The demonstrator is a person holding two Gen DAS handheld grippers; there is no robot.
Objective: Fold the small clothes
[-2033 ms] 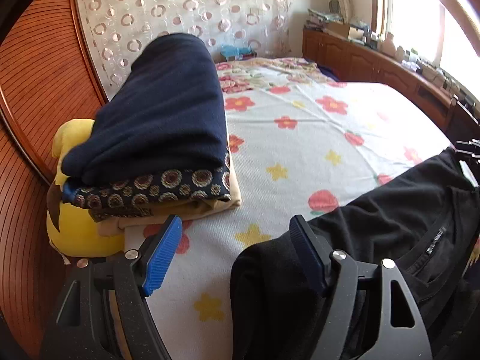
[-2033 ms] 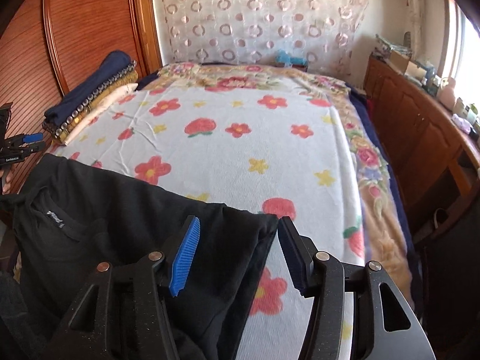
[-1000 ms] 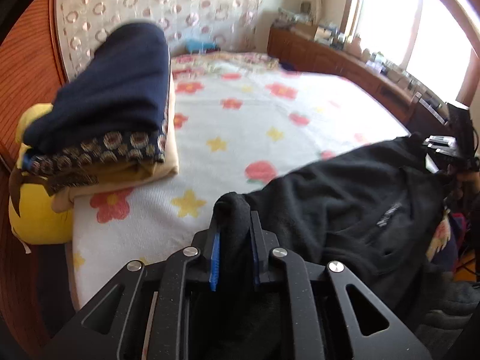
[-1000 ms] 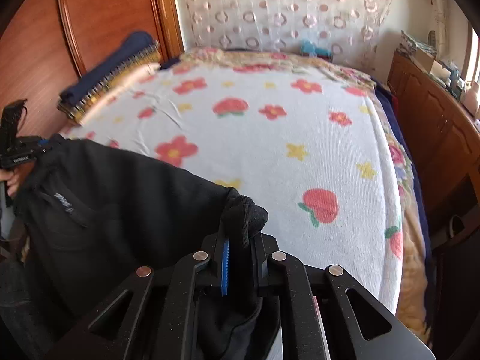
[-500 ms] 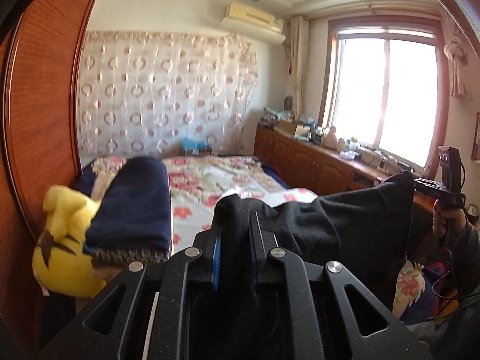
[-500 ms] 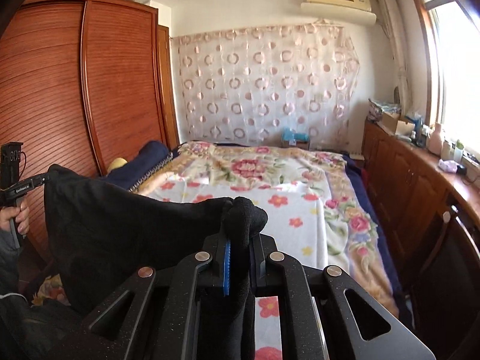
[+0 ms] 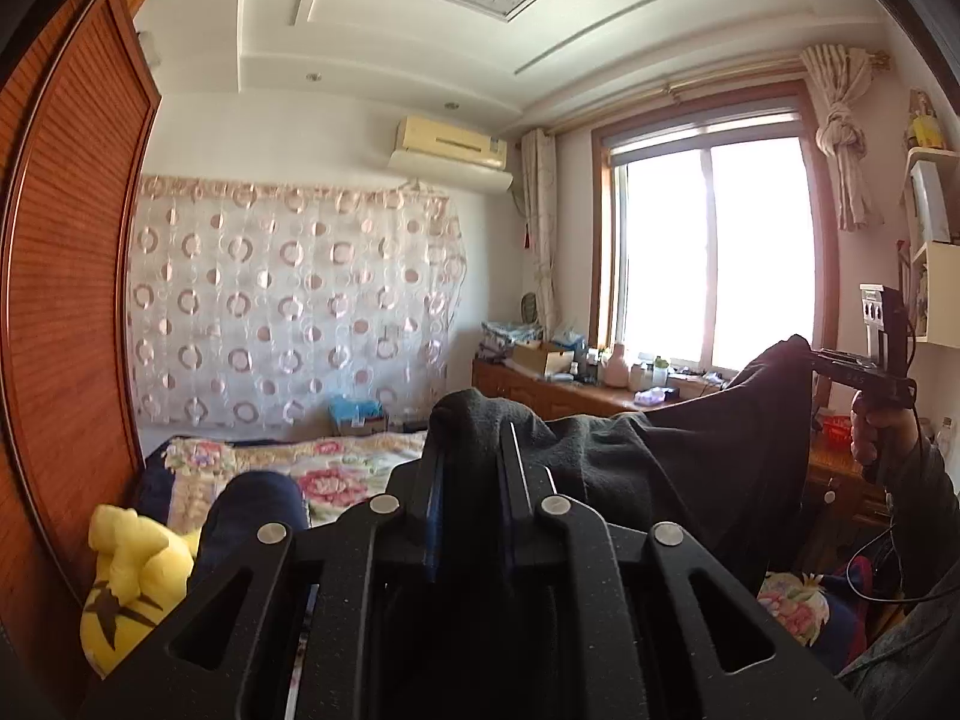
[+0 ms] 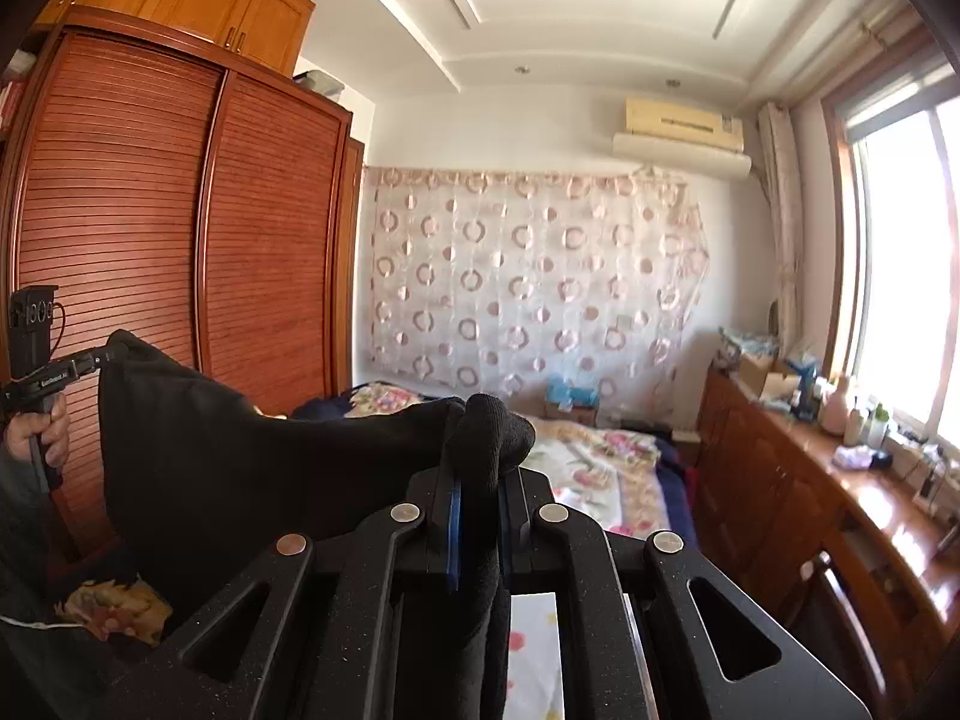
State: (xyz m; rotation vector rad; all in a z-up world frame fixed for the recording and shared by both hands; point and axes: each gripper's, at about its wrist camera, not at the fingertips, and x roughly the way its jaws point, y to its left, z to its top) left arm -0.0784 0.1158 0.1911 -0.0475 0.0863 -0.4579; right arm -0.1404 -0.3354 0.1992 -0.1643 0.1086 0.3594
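Two claws hold one black garment (image 7: 690,450) up in the air above the bed (image 7: 336,468). The left claw (image 7: 471,468) is clamped on one corner of the cloth, with a bunch of it poking out past the blue pads. The right claw (image 8: 480,480) is clamped on the other corner the same way. The cloth hangs stretched between them like a dark sheet.

In the left wrist view, the right claw shows far off at the right, with a hand (image 7: 876,426) around its handle. In the right wrist view, the left claw shows far off at the left, with a hand (image 8: 36,432) on it. That claw has small white writing on its side, too tiny to read.

A cardboard box (image 7: 540,357) sits open on the wooden cabinet (image 8: 810,480) under the window (image 7: 714,252); what is in it cannot be made out. Small bottles and jars (image 8: 852,414) stand near it.

A yellow soft toy (image 7: 129,576) lies by the wooden wardrobe (image 8: 180,252), just beside a dark blue folded cloth (image 7: 252,516). A flower blanket covers the bed. A curtain with rings (image 8: 528,276) hangs on the far wall, under an air conditioner (image 8: 681,132).
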